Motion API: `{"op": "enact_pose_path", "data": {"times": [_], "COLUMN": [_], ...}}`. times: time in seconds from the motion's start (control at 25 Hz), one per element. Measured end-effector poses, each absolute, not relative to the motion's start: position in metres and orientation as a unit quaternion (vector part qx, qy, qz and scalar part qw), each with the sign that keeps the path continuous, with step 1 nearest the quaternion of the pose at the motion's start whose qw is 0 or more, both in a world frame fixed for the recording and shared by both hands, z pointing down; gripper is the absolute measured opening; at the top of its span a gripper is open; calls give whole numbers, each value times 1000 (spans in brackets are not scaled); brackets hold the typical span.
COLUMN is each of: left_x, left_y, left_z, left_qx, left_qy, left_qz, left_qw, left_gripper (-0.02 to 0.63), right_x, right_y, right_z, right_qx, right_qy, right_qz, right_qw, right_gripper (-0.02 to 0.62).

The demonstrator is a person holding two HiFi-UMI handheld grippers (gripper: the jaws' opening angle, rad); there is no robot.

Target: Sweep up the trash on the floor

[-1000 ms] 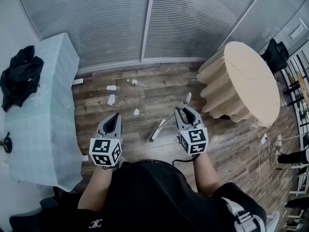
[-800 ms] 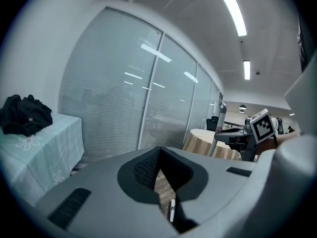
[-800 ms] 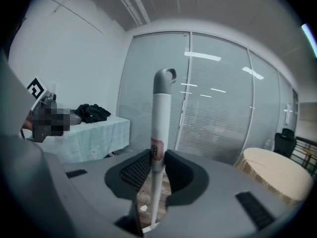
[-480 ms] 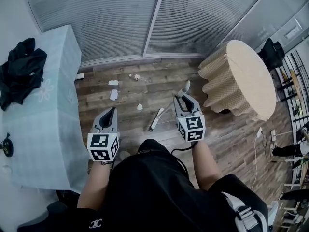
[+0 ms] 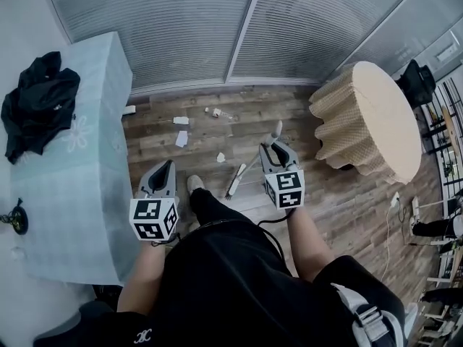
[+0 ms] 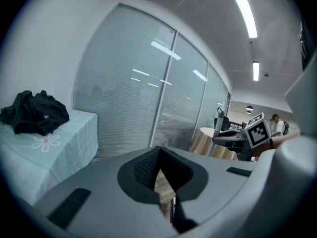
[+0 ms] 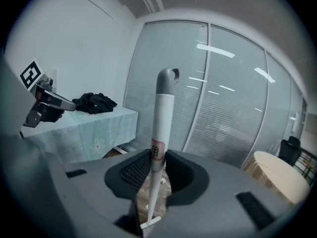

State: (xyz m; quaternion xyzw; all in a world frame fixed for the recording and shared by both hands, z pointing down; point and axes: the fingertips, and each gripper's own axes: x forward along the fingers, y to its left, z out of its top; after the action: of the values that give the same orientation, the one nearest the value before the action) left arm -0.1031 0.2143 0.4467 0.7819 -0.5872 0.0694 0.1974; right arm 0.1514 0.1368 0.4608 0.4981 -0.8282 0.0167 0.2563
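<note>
Several white scraps of trash lie on the wooden floor ahead: one [image 5: 181, 120] near the wall, a folded one [image 5: 181, 139], a crumpled one [image 5: 215, 112] and a small one [image 5: 221, 157]. My right gripper [image 5: 273, 149] is shut on the white broom handle [image 5: 277, 130]; its brush head [image 5: 235, 183] rests on the floor left of that gripper. In the right gripper view the handle [image 7: 162, 113] stands upright between the pads of the right gripper [image 7: 157, 167], grey hook on top. My left gripper [image 5: 168, 166] hangs over the floor by the table, jaws together, nothing held. Left gripper [image 6: 158, 175] shows only a slit.
A table with a pale blue cloth [image 5: 94, 121] stands at the left, a black garment [image 5: 40, 100] on it. At the right is a round table under a beige cloth [image 5: 369, 121]. Blinds behind glass [image 5: 217, 27] close off the far side. A shoe [image 5: 194, 183] steps forward.
The person has stepped forward, so a shoe now shows between the grippers and the trash lies nearer. Both grippers keep their hold and spacing.
</note>
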Motion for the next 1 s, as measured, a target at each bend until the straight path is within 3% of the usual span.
{"op": "enact_pose_path", "data": {"times": [1.0], "left_x": [-128], "left_y": [60], "left_z": [470], "left_qx": [789], "left_qy": [-551], "left_qz": [183], "left_qw": [199], "left_gripper": [-5], "right_x": [93], "right_y": [-12], "right_z": [575], "right_qx": [468], "right_qy": [-831], "right_qz": [104], "right_qw": [282], "right_gripper": [101]}}
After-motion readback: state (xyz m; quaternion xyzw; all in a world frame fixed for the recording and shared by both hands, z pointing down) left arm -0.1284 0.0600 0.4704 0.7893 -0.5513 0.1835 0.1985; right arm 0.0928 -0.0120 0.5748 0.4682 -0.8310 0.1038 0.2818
